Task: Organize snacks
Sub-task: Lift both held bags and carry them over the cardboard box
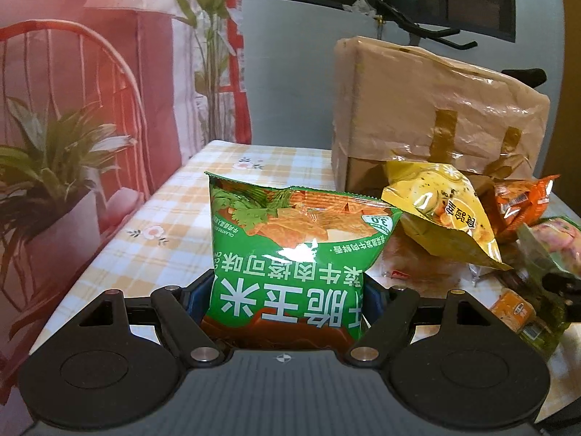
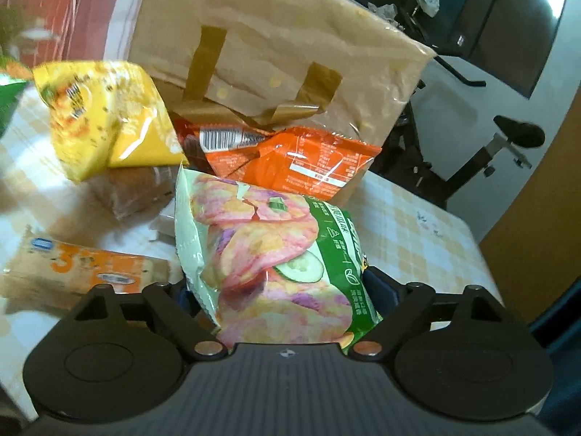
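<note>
Glossy crinkled foil snack bags, matt cardboard box with shiny tape, seemingly vinyl checked tablecloth

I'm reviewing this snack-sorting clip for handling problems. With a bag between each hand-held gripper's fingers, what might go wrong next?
1. The left hand-held gripper pinches the puffed green bag near its bottom; squeezing could crush the chips or let the slick film slip.
2. The right hand-held gripper has the pink-and-green bag between its fingers. Lifting it may drag the orange bag and yellow bag crowded beside it.
3. Those bags lean by the box and could topple.
</note>
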`<action>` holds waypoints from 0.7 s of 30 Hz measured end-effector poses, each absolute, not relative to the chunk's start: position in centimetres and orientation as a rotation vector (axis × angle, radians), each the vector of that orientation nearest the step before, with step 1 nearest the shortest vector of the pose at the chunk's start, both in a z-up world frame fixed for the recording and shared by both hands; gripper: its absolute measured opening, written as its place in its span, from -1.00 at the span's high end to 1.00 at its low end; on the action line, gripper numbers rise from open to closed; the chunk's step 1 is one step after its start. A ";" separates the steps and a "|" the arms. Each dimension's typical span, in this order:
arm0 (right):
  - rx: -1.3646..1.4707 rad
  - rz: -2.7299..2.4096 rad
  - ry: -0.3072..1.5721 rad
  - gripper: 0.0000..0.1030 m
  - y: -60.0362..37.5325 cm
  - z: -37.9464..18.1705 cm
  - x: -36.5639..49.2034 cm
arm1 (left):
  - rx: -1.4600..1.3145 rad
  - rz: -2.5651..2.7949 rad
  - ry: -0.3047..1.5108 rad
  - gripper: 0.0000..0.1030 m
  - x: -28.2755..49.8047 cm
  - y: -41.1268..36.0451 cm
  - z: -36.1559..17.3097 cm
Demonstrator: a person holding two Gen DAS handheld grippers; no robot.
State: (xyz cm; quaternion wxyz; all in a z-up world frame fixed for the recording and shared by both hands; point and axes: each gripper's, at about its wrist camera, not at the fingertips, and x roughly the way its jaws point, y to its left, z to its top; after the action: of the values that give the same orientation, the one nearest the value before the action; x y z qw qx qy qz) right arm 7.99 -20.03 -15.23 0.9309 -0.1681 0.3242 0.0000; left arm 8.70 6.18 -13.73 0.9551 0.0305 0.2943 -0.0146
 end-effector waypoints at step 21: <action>-0.215 -0.053 0.571 -0.71 -22.4 -11.2 5.5 | 0.049 -0.011 0.512 -0.56 7.8 5.9 -11.8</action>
State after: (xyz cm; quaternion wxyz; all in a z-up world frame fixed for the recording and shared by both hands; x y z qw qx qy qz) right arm 5.47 -22.38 -11.18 0.9534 -0.1060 0.2813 -0.0261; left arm 7.82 5.89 -11.76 0.9670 0.0241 0.2534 -0.0054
